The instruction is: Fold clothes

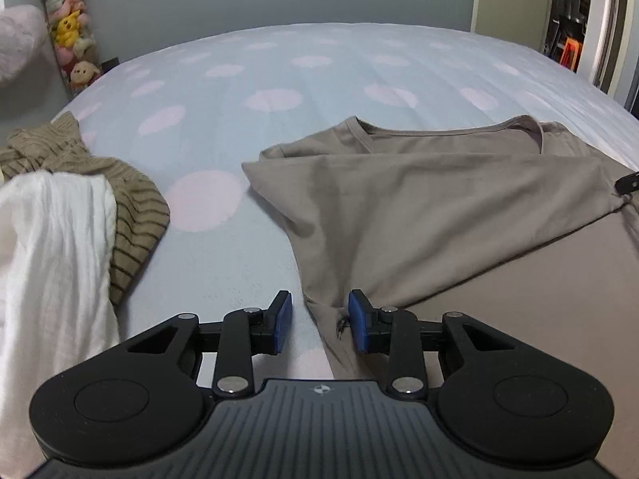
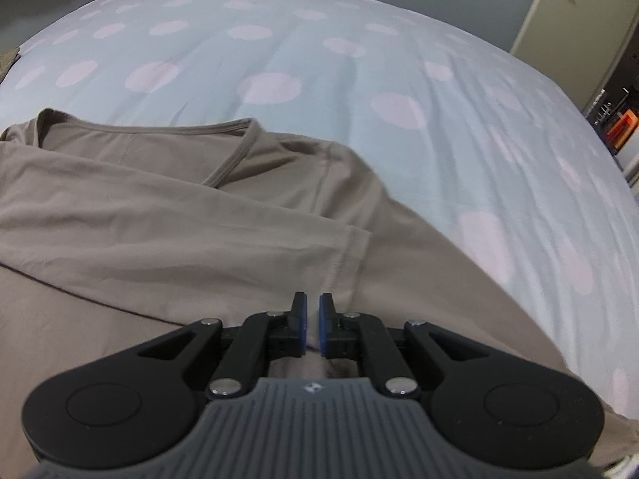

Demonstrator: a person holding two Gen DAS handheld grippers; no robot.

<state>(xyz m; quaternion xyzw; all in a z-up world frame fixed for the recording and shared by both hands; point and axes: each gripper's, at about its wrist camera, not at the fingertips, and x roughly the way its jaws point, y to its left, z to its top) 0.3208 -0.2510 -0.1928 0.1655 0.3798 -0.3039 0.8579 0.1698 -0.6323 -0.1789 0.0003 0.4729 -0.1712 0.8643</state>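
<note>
Spotted bed [image 1: 319, 92], taupe shirt [image 1: 419, 207] lying half-folded.
Left tongs [image 1: 319, 325] gaping astride its edge, right tongs [image 2: 312, 325] standing narrowly parted, empty; pinch both layers evenly.

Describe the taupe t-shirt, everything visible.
The taupe t-shirt is plain soft knit with a ribbed neckline, lying on the dotted bedsheet, neckline away from the cameras. One sleeve is folded across its body, hem stitched. Its left edge bunches between the left hand-held gripper pads; the right hand-held gripper hovers over it.

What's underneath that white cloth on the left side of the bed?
A tan striped knit garment pokes out from under the white cloth, lying on the dotted bedsheet. How far the garment reaches beneath, or whether anything else lies there, stays hidden by the cloth.
</note>
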